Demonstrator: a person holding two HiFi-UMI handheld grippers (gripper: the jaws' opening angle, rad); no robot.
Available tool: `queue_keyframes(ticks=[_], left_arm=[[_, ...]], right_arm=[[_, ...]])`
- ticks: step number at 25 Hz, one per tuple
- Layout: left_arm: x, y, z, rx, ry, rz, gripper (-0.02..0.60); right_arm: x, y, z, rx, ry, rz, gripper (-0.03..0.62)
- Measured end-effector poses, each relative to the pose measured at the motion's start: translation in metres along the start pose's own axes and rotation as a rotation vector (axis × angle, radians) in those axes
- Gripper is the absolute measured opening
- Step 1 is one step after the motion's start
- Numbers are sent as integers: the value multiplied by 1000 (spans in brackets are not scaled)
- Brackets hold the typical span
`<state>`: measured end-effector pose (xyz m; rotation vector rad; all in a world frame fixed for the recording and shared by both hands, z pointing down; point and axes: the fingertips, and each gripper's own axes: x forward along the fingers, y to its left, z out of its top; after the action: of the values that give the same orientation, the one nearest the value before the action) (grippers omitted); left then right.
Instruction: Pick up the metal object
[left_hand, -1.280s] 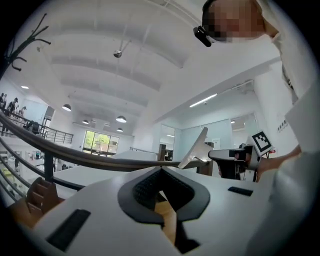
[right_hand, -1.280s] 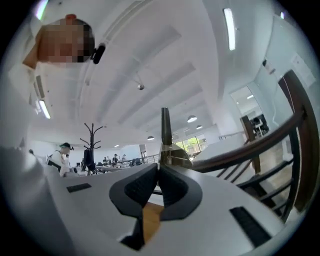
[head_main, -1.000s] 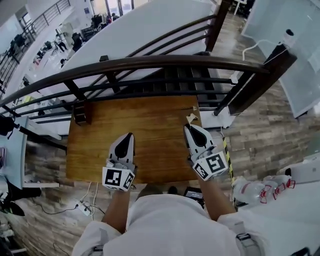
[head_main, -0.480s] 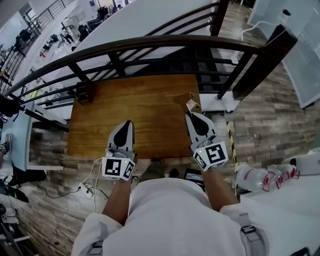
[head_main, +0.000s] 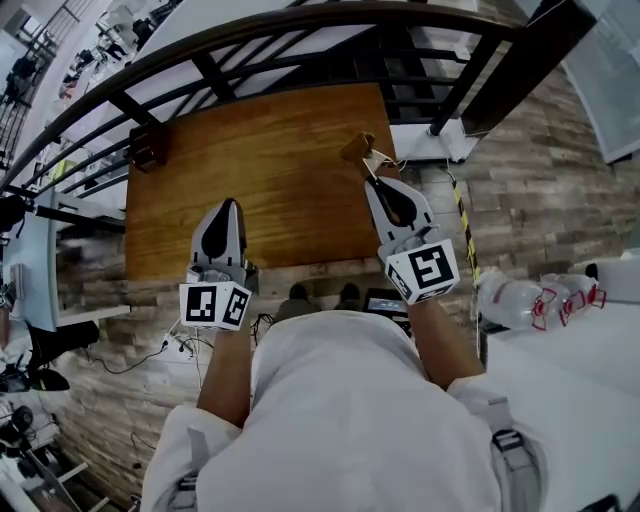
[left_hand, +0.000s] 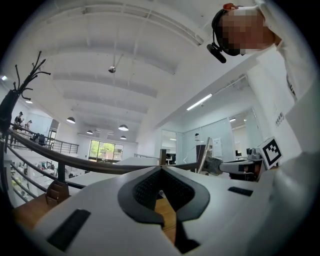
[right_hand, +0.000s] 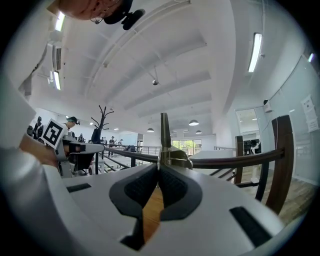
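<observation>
Metal object (head_main: 360, 150) gripped by the right gripper (head_main: 378, 180) at a wooden table (head_main: 270, 160).
Head view: the object is seen at the right gripper's tips, by the table's right edge; the left gripper (head_main: 225, 207) is held over the near edge. Left gripper view: its jaws are pressed together, with nothing between them. Right gripper view: the jaws are clamped on the object's base, its thin blade upright.

A brown wooden table (head_main: 260, 170) stands against a dark curved railing (head_main: 515, 70). The floor (head_main: 540, 200) is grey-brown wood planks. The white ceiling (left_hand: 125, 50) carries long lamps (right_hand: 255, 50); windows (left_hand: 102, 150) are far behind.
</observation>
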<state>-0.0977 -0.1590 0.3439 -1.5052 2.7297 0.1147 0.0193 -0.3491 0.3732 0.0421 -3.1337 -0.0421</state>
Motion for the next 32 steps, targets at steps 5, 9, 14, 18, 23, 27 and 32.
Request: queue_keyframes(ticks=[5,9,14,18,23,27,32], left_arm=[[7,1,7,-7,-9,-70,11],[6,11,11,-8,-16,-100,11],[2,34,2,-55,5,-102,11],[4,40,-3,-73,11,-123,11],[4,48,-12,-102,22,-151,11],[8,51,-18,-118,38,-182,11],[9,66,-24,-140,50,-216,11]], right_arm=[[-10,1,-6,11,19,-37,28],[-3,11,-8,41,21,-49,28],[12,27,-5,47,24,-49,28],[19,29,-6,49,32,-60,28],[26,34,-7,56,33,-68,28],[32,35,-9,73,33,-75,28],[43,43,-15,101,38,-94,28]])
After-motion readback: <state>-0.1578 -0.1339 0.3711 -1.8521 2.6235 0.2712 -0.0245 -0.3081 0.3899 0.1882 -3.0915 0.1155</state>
